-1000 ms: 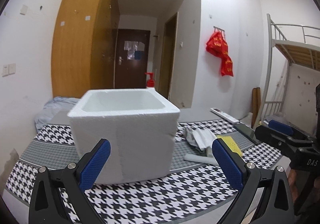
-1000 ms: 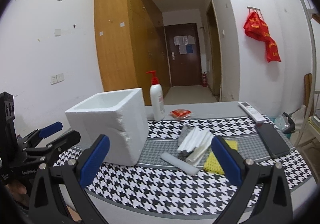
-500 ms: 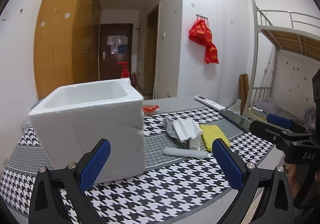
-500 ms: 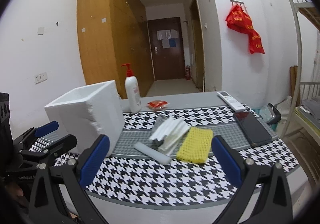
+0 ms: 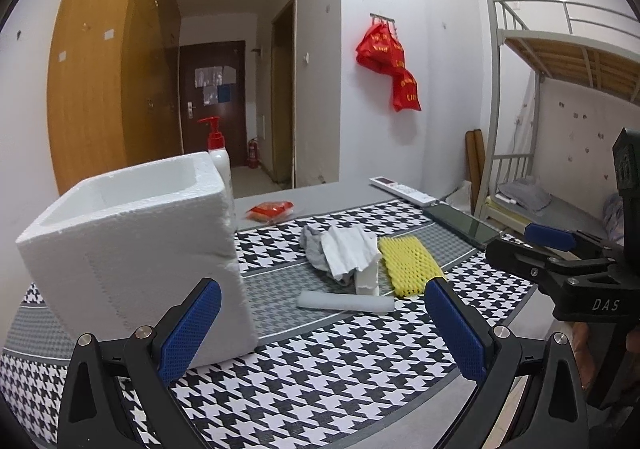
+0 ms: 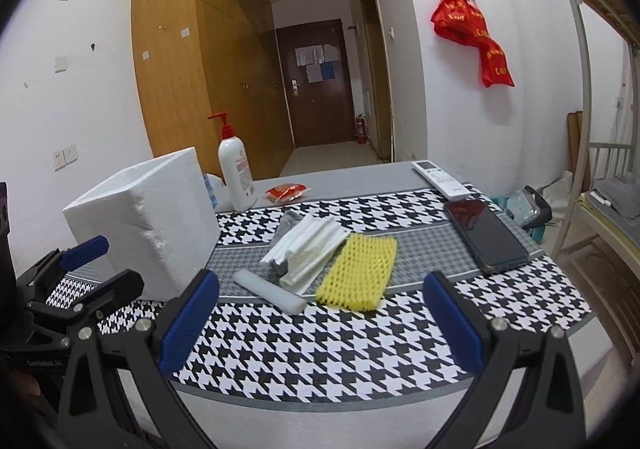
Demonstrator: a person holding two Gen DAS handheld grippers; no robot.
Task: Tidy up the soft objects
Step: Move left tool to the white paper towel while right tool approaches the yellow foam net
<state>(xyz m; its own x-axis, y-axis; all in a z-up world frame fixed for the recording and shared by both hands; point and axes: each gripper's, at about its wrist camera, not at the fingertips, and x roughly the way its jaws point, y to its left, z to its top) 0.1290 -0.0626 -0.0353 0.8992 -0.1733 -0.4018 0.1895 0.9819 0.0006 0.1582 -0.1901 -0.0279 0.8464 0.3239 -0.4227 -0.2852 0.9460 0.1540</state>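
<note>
A white foam box (image 5: 132,249) (image 6: 148,225) stands open-topped on the houndstooth table mat. To its right lies a pile of soft things: a yellow foam net (image 5: 408,265) (image 6: 358,273), a white foam sheet (image 5: 348,253) (image 6: 308,249) over a grey cloth (image 5: 314,245), and a white foam tube (image 5: 346,301) (image 6: 270,291). My left gripper (image 5: 320,333) is open, near the table's front edge beside the box. My right gripper (image 6: 320,321) is open too, in front of the pile, holding nothing.
A pump bottle (image 6: 236,177) stands behind the box, with a red packet (image 6: 287,193) beside it. A remote (image 6: 440,179) and a dark phone (image 6: 486,235) lie at the table's right. A bunk bed (image 5: 560,89) stands to the right.
Both views have swung to the right: the box has slid left in frame and the soft pile now sits nearer the centre. Both grippers stay open.
</note>
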